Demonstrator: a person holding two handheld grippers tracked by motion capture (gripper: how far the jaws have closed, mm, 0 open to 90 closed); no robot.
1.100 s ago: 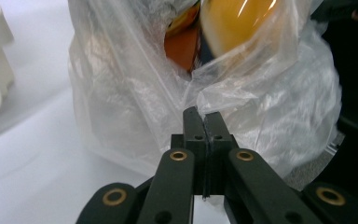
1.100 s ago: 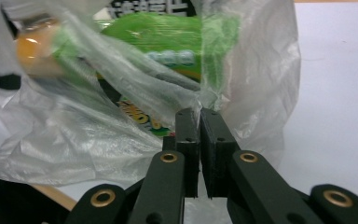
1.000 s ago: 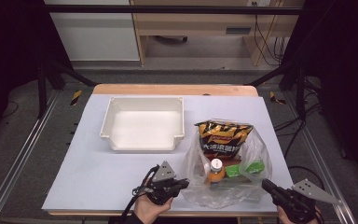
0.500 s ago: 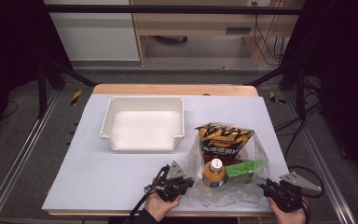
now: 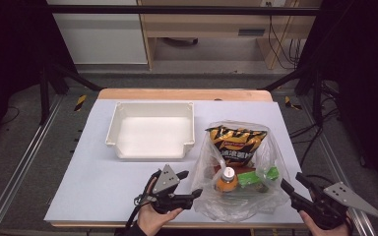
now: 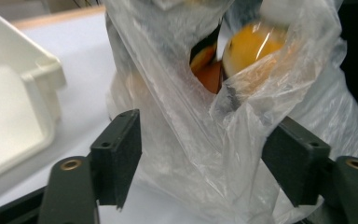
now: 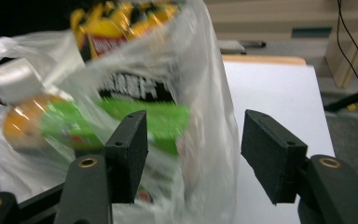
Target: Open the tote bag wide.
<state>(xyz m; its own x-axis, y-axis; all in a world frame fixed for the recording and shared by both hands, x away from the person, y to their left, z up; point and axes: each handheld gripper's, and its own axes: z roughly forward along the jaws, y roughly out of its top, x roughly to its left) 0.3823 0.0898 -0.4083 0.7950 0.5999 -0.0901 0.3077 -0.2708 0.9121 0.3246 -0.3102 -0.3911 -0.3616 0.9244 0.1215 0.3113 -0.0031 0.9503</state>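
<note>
Clear plastic bag (image 5: 241, 182) w/ chip packet (image 5: 236, 142), orange bottle (image 5: 225, 181) & green pack is slumping on table; left gripper (image 5: 189, 184) & right gripper (image 5: 291, 183) jaws just opening, spread, gripping nothing.

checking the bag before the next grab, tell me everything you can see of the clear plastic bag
The clear plastic bag is thin, crinkled film, slumped open on the white table near its front edge, right of the tray. Through it show a chips packet, an orange bottle with a white cap and a green pack. Film lies between the left gripper's open jaws, which have just been opening.
</note>
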